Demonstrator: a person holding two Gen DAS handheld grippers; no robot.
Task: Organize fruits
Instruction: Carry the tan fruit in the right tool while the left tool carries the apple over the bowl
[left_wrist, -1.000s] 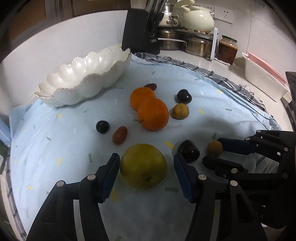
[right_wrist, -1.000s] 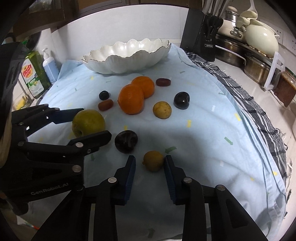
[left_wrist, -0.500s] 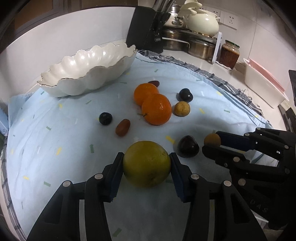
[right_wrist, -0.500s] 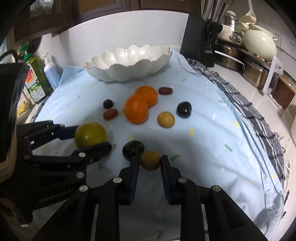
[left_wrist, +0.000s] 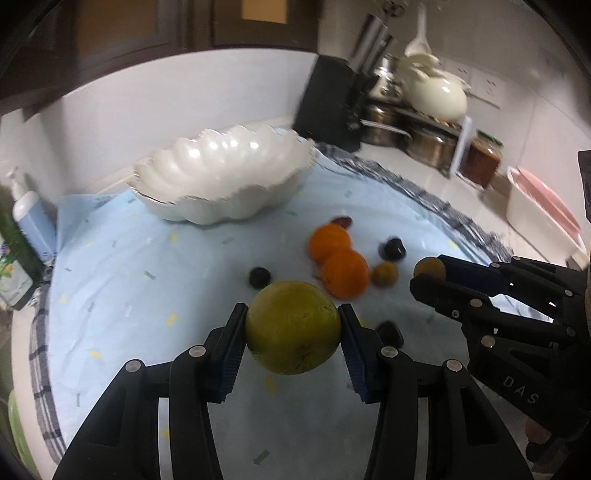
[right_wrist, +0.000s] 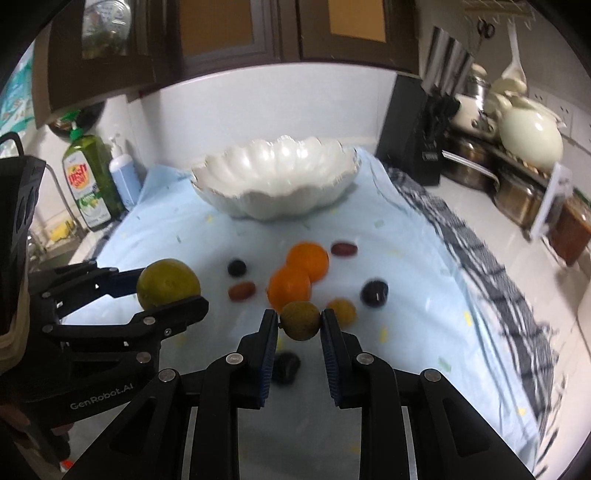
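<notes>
Left wrist view shows the left hand-held gripper pinching a large yellow-green fruit clear of the blue cloth that covers the bench. Ahead and slightly left, toward the far edge of the cloth, sits the white scalloped bowl, its long axis running across the view. Beside it, the right hand-held gripper pinches a small brown fruit, also lifted. From the right wrist view the bowl lies nearly straight ahead, beyond the two oranges. Both grippers look about equally far from it, so either can likely carry straight forward over the loose fruit.
</notes>
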